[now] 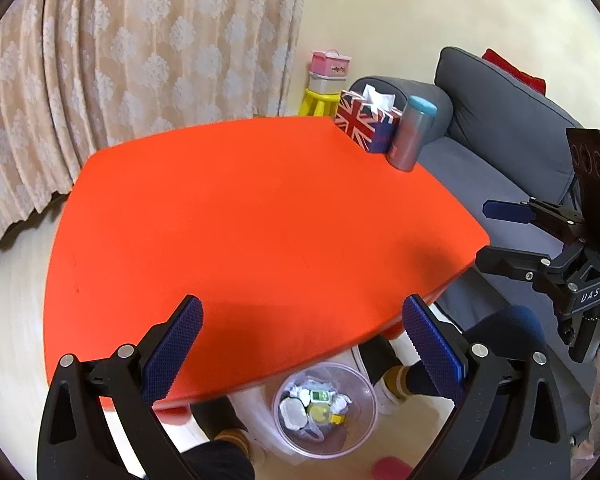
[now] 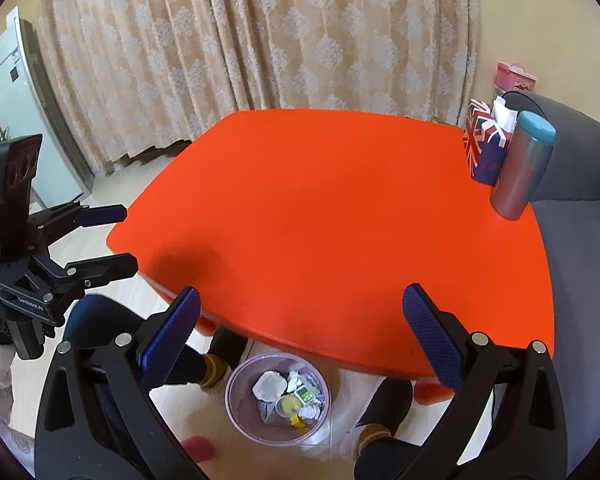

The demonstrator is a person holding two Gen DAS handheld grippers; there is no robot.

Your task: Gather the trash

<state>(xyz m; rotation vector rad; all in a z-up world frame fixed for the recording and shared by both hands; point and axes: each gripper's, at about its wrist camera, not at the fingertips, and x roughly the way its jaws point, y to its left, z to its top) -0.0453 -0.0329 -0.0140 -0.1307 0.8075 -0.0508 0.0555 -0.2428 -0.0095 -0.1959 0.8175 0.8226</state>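
A: From the left wrist, the left gripper (image 1: 302, 338) hung wide and empty over the orange table (image 1: 260, 208); the trash (image 1: 312, 406) sat in the bin (image 1: 324, 408) below.

B: Right wrist agreed — right gripper (image 2: 300, 328) spread, holding nothing. Table seemingly bare of litter — scan it before quitting

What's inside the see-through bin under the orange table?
The bin holds crumpled white paper, a yellow cup and a small green-and-white packet. Anything beneath that pile is covered.
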